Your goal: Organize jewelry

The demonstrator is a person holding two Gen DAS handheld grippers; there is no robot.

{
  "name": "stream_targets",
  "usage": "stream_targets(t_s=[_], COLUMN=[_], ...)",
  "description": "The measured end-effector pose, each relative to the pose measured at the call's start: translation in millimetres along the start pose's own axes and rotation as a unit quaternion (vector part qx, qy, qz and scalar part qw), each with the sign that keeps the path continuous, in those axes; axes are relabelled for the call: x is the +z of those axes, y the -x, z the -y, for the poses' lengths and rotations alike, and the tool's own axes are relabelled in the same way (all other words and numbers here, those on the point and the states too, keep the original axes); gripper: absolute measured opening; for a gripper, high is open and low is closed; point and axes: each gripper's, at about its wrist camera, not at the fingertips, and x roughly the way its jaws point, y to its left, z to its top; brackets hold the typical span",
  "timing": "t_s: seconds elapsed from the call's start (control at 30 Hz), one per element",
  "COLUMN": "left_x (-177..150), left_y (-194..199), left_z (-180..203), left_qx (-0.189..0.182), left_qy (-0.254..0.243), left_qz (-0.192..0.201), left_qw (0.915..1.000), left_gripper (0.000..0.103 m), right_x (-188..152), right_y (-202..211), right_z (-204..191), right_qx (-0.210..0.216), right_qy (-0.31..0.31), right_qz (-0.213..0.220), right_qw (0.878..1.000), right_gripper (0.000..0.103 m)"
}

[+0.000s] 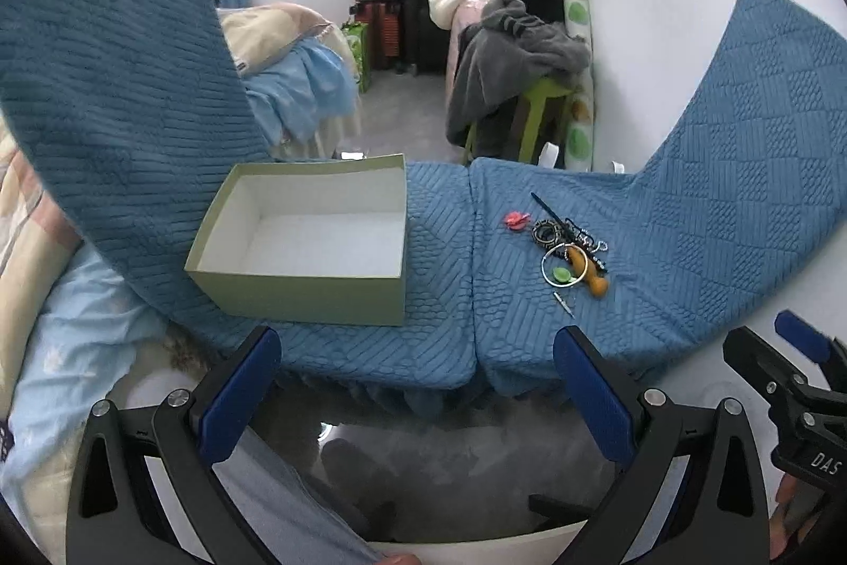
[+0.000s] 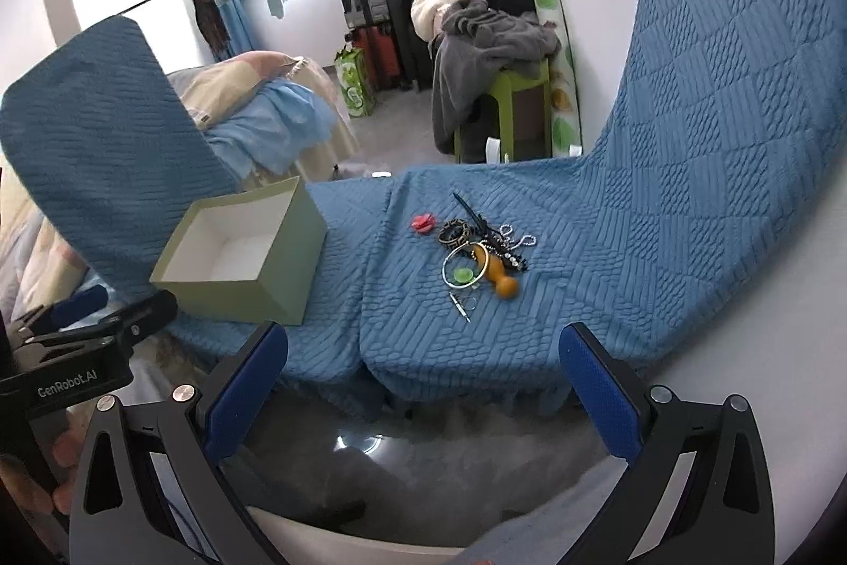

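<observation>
A pile of jewelry (image 1: 571, 250) (image 2: 484, 250) lies on the blue quilted cover: a patterned bangle (image 2: 455, 232), a thin hoop around a green disc (image 2: 461, 275), an orange wooden piece (image 2: 500, 276), beaded chains and a dark stick. A red flower piece (image 2: 423, 222) lies just left of the pile. An open green box (image 1: 307, 242) (image 2: 238, 258) with a white, empty inside sits to the left. My left gripper (image 1: 418, 353) hovers open, short of the cover's front edge, below the box. My right gripper (image 2: 423, 348) is open too, below the pile, holding nothing.
The blue cover (image 1: 714, 221) rises at both sides. Behind it are a bed with light bedding (image 1: 296, 78), a green stool with grey clothes (image 1: 524, 51), suitcases and hanging clothes. Grey carpet (image 2: 423, 448) lies below the grippers. A hand (image 2: 58, 496) grips the left handle.
</observation>
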Motion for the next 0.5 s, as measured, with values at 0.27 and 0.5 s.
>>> stream_targets(t_s=[0.27,0.5], left_x=[1.3,-0.3], left_y=[25.7,28.3], left_z=[-1.8,-2.4], left_qx=[-0.004,-0.017], left_qy=[0.001,-0.005], left_qz=[0.032,0.031], left_qw=[0.9995,0.9993], left_gripper=[0.103,0.103], right_x=[-0.6,2.9], right_y=[25.7,36.8], right_z=[-4.3,-15.6], right_qx=[0.014,0.011], right_qy=[0.003,-0.001], right_qz=[0.023,0.028], right_qw=[1.000,1.000], right_gripper=[0.102,0.102])
